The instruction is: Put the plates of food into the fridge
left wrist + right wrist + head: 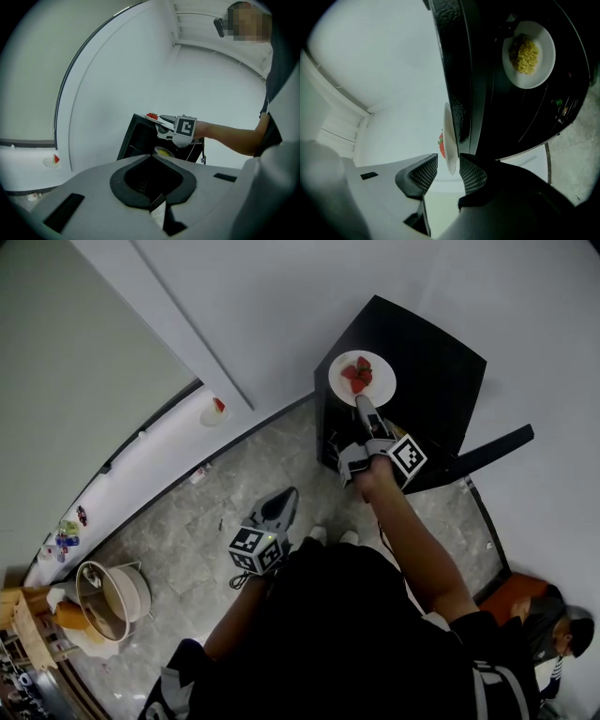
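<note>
The right gripper (361, 404) is clamped on the near rim of the plate (362, 378) of red food (357, 374), which sits at the left front corner on top of the black fridge (422, 362), partly past the edge. The left gripper (279, 507) hangs low, jaws pressed together on nothing. Risks noted: the single-edge hold may let the plate tip and shed food onto the floor (187, 531), and it could strike the fridge frame or the plate of yellow food (528, 54) already inside.
</note>
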`<state>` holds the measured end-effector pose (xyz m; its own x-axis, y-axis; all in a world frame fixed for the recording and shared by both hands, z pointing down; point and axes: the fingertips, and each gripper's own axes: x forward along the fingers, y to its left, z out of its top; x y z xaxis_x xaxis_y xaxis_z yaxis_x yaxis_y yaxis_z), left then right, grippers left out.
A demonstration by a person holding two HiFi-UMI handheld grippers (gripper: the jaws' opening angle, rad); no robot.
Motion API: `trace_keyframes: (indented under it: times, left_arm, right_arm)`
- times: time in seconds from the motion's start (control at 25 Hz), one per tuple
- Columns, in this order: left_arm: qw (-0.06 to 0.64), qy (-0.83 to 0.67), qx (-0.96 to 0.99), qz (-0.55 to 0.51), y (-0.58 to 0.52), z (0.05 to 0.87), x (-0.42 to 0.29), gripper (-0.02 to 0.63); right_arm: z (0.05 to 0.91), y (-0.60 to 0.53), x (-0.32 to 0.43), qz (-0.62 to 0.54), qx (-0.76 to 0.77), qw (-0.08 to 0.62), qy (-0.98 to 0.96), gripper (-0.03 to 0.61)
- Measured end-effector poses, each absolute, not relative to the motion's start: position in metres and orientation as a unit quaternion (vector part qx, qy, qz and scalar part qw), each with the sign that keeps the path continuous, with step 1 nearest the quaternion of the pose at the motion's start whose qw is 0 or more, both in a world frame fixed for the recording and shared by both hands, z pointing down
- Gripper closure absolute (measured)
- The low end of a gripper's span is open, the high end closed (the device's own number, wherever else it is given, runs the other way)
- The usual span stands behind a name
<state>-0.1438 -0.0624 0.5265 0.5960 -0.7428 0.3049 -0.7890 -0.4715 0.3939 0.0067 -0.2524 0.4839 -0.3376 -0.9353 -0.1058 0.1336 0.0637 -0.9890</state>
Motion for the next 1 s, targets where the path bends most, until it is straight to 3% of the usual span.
trace_keyframes:
  times: [0.12, 0.2, 1.0]
  left_arm:
    - [0.253, -0.45, 0.855, 0.044, -0.065, 0.527, -0.145, 0.591]
    - [0.254, -0.451, 0.855, 0.045, -0.065, 0.528, -0.145, 0.591]
    - [0.264, -0.433, 0.86, 0.055, -0.05, 0.535, -0.137, 0.591]
  right_arm:
    - [0.486, -0.257, 0.009, -0.591, -0.346, 0.462, 0.564, 0.429]
    - [0.489, -0.258, 0.011, -0.595, -0.342, 0.471, 0.554, 0.506]
    - [0.483, -0.208, -0.005, -0.619, -0.323, 0.425, 0.576, 0.534]
